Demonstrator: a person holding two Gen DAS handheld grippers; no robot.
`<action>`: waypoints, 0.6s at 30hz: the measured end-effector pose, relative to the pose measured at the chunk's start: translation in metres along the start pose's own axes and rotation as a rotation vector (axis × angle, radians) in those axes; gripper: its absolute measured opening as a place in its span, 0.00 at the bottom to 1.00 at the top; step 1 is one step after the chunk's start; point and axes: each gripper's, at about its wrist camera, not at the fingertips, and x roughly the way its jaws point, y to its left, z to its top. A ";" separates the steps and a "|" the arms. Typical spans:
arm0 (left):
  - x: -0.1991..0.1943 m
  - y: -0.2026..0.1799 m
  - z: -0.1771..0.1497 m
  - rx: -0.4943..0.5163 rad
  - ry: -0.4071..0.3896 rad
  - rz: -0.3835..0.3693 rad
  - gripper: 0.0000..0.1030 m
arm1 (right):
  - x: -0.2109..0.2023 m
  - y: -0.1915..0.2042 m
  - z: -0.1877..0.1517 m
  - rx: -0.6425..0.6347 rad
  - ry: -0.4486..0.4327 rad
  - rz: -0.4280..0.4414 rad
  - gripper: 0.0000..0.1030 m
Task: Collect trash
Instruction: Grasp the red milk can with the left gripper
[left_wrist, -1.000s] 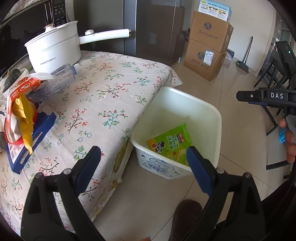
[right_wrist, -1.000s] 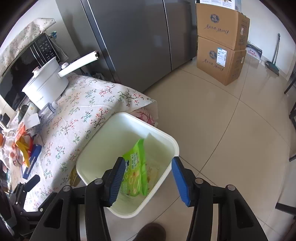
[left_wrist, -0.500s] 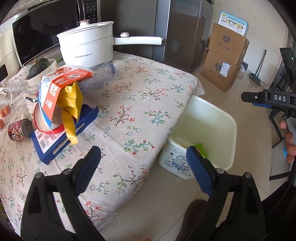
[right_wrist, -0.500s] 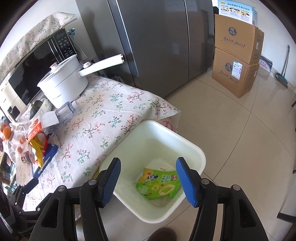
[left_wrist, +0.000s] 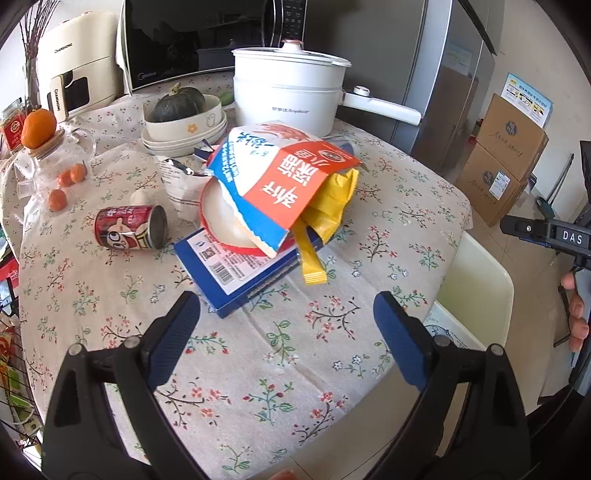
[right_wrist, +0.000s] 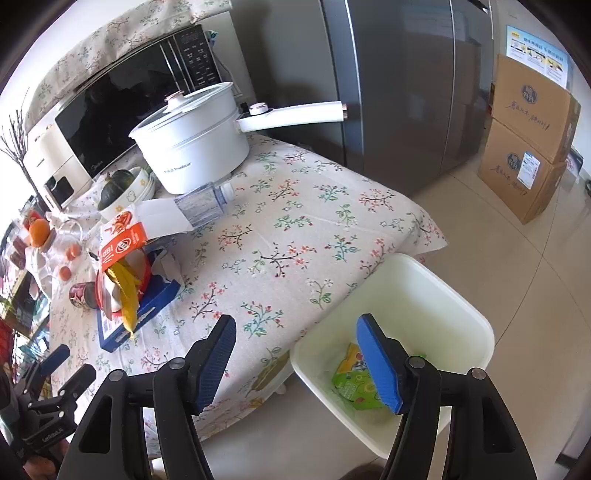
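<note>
My left gripper (left_wrist: 286, 332) hangs wide open and empty over the table (left_wrist: 258, 369), aimed at the heaped wrappers (left_wrist: 284, 192) on the blue box (left_wrist: 236, 273), the nearest trash left to collect. My right gripper (right_wrist: 295, 358), jaws just widened with nothing between them, is beside the white bin (right_wrist: 476, 321), set at the table's corner for short drops; a green packet (right_wrist: 352, 380) lies inside.
</note>
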 end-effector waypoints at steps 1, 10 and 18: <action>-0.001 0.009 0.002 -0.009 -0.005 0.012 0.97 | 0.002 0.007 0.001 -0.009 -0.001 0.004 0.70; 0.022 0.101 0.023 -0.060 0.025 0.142 0.99 | 0.019 0.060 0.021 -0.055 -0.016 0.058 0.81; 0.066 0.149 0.032 -0.081 0.020 0.119 0.99 | 0.048 0.098 0.032 -0.102 0.013 0.076 0.81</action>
